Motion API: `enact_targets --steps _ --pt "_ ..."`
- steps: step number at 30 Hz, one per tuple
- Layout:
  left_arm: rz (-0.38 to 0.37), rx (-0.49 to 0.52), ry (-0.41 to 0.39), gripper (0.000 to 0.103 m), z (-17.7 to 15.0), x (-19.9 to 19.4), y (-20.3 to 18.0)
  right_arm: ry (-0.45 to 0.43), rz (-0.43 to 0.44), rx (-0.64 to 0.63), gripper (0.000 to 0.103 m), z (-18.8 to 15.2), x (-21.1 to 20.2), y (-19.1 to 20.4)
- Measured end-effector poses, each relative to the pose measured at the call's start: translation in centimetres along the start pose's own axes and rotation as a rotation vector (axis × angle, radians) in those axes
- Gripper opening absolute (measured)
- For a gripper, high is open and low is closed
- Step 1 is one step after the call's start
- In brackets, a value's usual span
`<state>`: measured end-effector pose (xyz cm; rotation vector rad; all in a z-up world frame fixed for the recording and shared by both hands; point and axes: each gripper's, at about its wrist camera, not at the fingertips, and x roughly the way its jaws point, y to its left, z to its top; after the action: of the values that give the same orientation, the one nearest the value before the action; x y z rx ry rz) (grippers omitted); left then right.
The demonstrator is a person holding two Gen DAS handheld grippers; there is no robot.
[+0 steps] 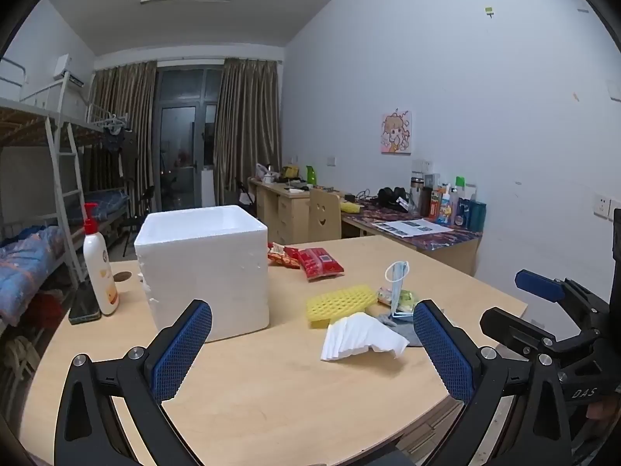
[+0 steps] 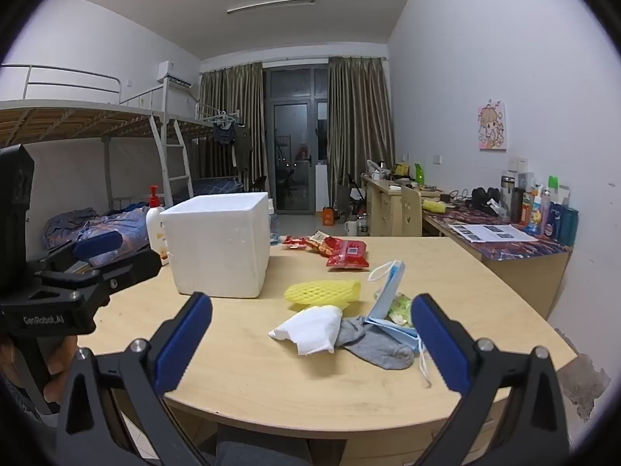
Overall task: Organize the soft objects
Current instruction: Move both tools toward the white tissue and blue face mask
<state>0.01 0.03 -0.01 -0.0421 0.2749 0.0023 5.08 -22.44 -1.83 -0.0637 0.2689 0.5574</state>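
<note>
A white foam box (image 1: 203, 268) (image 2: 219, 242) stands open-topped on the round wooden table (image 1: 271, 396) (image 2: 271, 380). Right of it lie a yellow foam net (image 1: 339, 303) (image 2: 322, 292), white tissue paper (image 1: 361, 338) (image 2: 310, 328), a grey sock (image 2: 374, 343), a blue face mask (image 1: 398, 283) (image 2: 388, 291) and red snack packets (image 1: 320, 262) (image 2: 345, 252). My left gripper (image 1: 312, 349) is open and empty above the table's near side. My right gripper (image 2: 312, 343) is open and empty, near the tissue and sock; it also shows in the left wrist view (image 1: 543, 310).
A lotion pump bottle (image 1: 100, 272) (image 2: 155, 229) and a dark phone (image 1: 83, 305) lie left of the box. A small green packet (image 2: 399, 306) sits behind the mask. A cluttered desk (image 1: 419, 229) stands along the right wall, bunk beds on the left.
</note>
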Motion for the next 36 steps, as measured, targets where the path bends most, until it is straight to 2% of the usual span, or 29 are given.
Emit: enact_targets --steps 5,9,19,26,36 --pt "0.002 0.037 0.013 0.103 0.0 0.3 -0.8 -0.006 0.0 0.003 0.103 0.0 0.0 -0.1" --pt "-0.009 0.004 -0.02 0.103 0.3 -0.1 0.3 -0.006 0.0 0.002 0.103 0.1 -0.3 -0.1" --pt "-0.006 0.034 -0.051 0.103 0.0 -0.4 -0.7 -0.005 -0.004 0.009 0.103 0.3 -0.3 -0.4" --pt "-0.012 0.005 -0.041 0.103 0.0 -0.1 0.0 -0.007 -0.011 0.006 0.103 0.1 -0.3 -0.3" --pt "-0.002 0.016 -0.038 0.103 -0.1 -0.1 -0.2 -0.004 -0.014 0.003 0.103 0.1 -0.2 -0.2"
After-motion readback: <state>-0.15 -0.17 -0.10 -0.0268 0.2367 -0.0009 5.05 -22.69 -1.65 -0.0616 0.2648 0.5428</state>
